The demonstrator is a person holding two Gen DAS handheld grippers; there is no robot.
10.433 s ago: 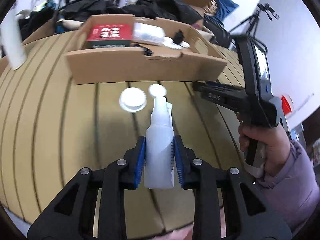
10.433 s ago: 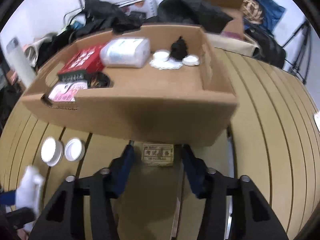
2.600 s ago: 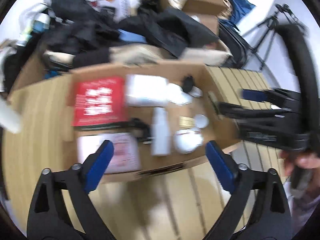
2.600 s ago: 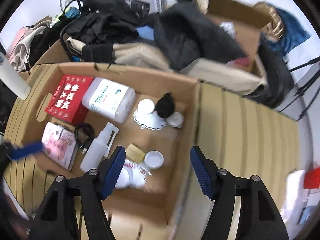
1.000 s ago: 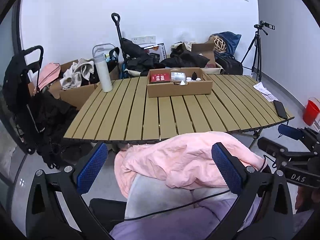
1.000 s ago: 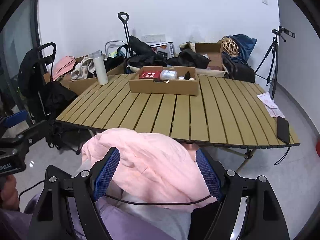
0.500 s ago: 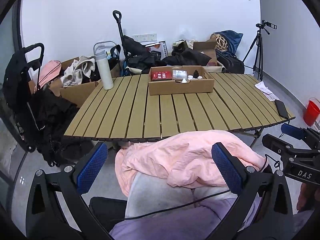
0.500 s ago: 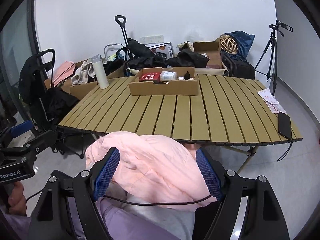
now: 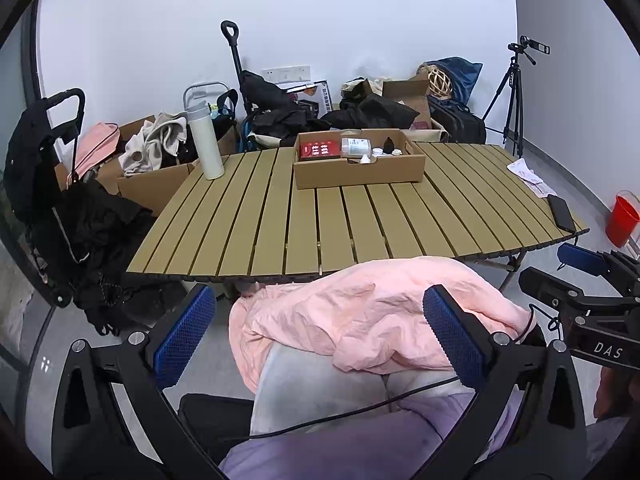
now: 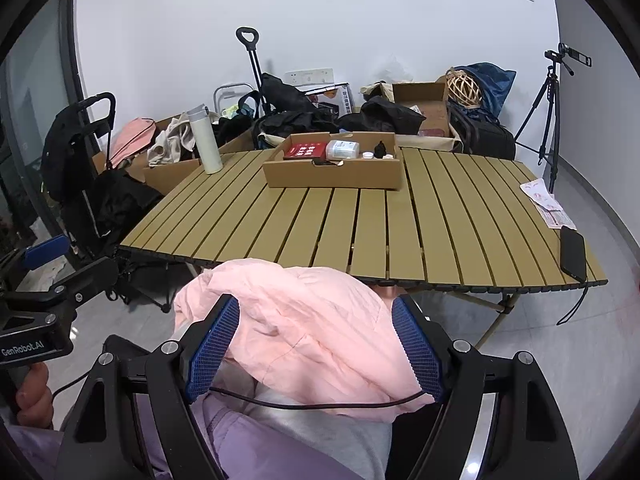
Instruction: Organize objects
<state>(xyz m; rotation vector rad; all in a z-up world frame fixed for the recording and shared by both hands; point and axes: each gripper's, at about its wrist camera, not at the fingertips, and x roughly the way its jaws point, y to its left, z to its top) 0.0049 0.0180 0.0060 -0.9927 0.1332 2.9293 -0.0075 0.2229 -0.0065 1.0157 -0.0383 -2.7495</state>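
A slatted bench (image 9: 340,216) stands in a cluttered room, and on its far side sits an open cardboard box (image 9: 358,168) holding the sorted things: a red packet (image 9: 319,148), a clear tub (image 9: 355,146), a small black bottle (image 9: 388,145) and a few white lids. A tall white flask (image 9: 205,142) stands upright on the bench to the left of the box, well apart from it. A black phone (image 10: 573,254) lies at the bench's near right corner, with a printed paper (image 10: 546,202) just beyond it. Behind the bench are heaped dark bags and coats, more cardboard boxes, a wicker ball (image 10: 463,88), a tripod (image 10: 548,120) with a camera on top, and a red bucket (image 9: 621,220) on the floor at the right. A dark cart with a handle stands at the left.

A pink jacket (image 10: 304,328) lies bunched over the person's lap, between both tools and the bench, with a black cable running across it.

The left gripper (image 9: 318,336) has its jaws wide with nothing between the pads. The right gripper (image 10: 316,344) likewise has its jaws spread wide and empty. Both hang low over the lap, well short of the bench and far from the box. The right tool's side reads "DAS"; the left one's reads "GenRobot.AI", with a hand (image 10: 34,396) below it.
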